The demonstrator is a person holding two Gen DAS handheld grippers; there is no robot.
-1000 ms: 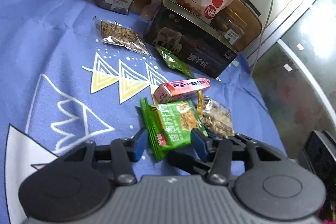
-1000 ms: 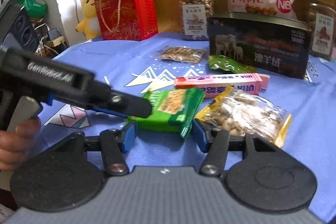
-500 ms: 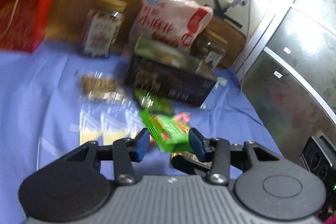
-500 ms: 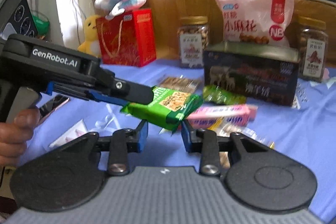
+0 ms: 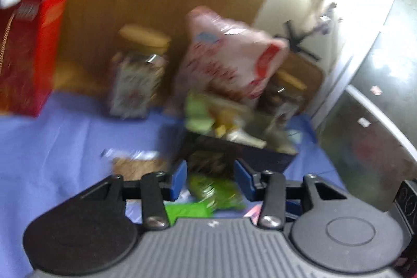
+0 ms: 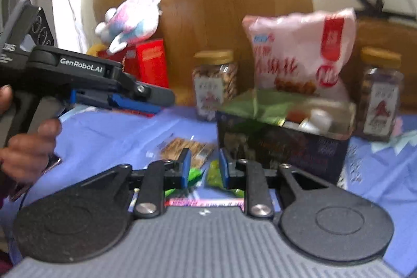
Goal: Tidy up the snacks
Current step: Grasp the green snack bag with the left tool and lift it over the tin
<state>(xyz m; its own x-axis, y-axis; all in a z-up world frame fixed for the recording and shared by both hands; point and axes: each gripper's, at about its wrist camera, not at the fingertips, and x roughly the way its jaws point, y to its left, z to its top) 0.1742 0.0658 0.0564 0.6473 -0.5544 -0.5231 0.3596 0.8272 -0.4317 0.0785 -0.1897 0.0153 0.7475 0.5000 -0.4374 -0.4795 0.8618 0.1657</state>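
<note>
A blue cloth [image 6: 117, 137] covers the surface, with a wooden panel [image 6: 221, 4] standing behind it; both views are smeared by motion. A bright green wrapper [image 5: 187, 210] shows low in the left wrist view, under the finger links. Beside it is a pink box [image 6: 206, 202] that lies flat on the cloth. The blur does not let me tell whether the wrapper lies on the cloth or is held. Just beyond them is a yellow-green packet [image 5: 213, 189], in front of an open dark box [image 6: 281, 147] that has wrappers inside. The left hand-held gripper [image 5: 210, 171] has its blue pads partly apart with that packet seen between them, and I cannot tell whether they press on anything. From the right wrist view it is seen side-on with nothing sticking out past its tips, and a person's hand [image 6: 28, 147] is on its grip. The right hand-held gripper [image 6: 204, 160] has just been closing and its gap is now narrow. Green wrappers show through the gap, but no pad visibly clamps one. A clear packet [image 6: 182, 147] of brown snack lies left of the dark box. A pink bag [image 6: 299, 48] stands behind the dark box, between two jars [image 6: 215, 85]. Farther left is a red box [image 6: 152, 64] with a plush toy [image 6: 130, 17] on top.
</note>
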